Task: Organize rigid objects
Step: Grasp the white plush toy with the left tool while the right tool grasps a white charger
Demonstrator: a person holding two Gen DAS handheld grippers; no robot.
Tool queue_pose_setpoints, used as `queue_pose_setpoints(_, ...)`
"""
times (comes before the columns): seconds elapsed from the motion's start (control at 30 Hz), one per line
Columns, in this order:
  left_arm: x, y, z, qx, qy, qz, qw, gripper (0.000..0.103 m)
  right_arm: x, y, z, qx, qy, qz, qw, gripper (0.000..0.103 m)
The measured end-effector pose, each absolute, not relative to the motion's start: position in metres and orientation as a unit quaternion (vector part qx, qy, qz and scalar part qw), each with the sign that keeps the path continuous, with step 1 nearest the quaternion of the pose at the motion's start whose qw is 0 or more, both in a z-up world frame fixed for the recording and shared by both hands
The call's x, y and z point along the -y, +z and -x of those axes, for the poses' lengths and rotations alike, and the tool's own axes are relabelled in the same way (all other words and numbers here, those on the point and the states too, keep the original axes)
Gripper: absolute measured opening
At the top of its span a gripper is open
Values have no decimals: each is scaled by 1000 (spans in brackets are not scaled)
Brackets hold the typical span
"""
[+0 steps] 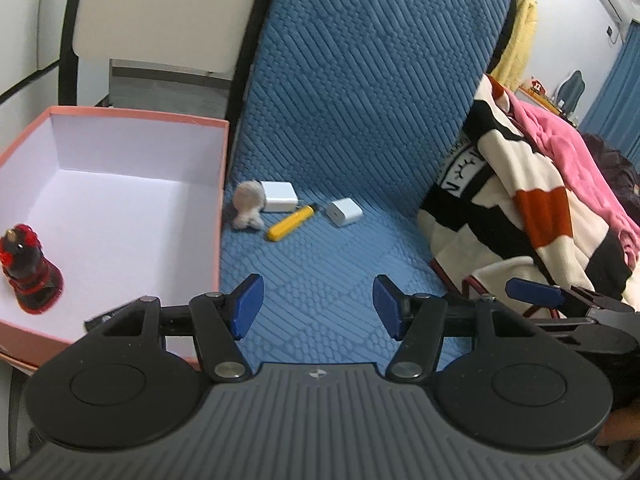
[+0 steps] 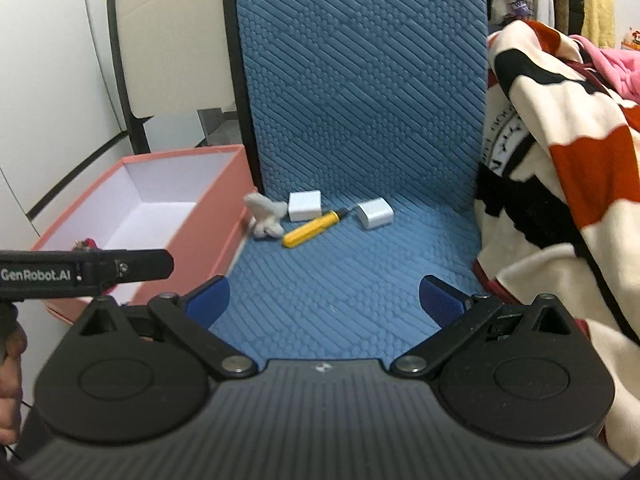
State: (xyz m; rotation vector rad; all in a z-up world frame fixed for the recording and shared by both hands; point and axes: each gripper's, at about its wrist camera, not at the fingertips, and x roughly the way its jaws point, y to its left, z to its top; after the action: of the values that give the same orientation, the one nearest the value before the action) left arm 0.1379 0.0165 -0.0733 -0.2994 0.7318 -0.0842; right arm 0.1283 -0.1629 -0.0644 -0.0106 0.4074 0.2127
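Seen first from the left wrist: left gripper (image 1: 318, 306) parted about halfway, nothing between the blue pads, hanging over the blue quilted mat (image 1: 344, 272). Left of the mat, touching its edge, a pink box (image 1: 120, 114) with a white inside, holding a red and black figurine (image 1: 30, 268) near its left wall. On the mat just right of the box, a fluffy grey toy (image 1: 248, 210); touching it, a white charger block (image 1: 279, 197); beside those, a yellow screwdriver (image 1: 290, 223) and a second white charger (image 1: 344, 212). Right of the mat, a striped blanket (image 1: 532, 216).

Next from the right wrist: right gripper (image 2: 324, 304) spread wide and empty above the same mat (image 2: 332, 296). Same cluster farther back on the mat: fluffy toy (image 2: 266, 216), charger block (image 2: 305, 205), screwdriver (image 2: 310, 229), second charger (image 2: 375, 213). Box (image 2: 200, 216) left of the mat, blanket (image 2: 560, 184) to its right.
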Motion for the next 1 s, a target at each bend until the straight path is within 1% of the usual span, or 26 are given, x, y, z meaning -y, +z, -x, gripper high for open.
queue_pose_setpoints(0.57,19,-102,-131,-376,-44,139,915,66,197,-96,-115,-212,77,-20,974,103)
queue_pose_setpoints(1.0,15,-115,-180,-392,-22,66,917,66,198,-88,-161,-198,87,-54,975,103)
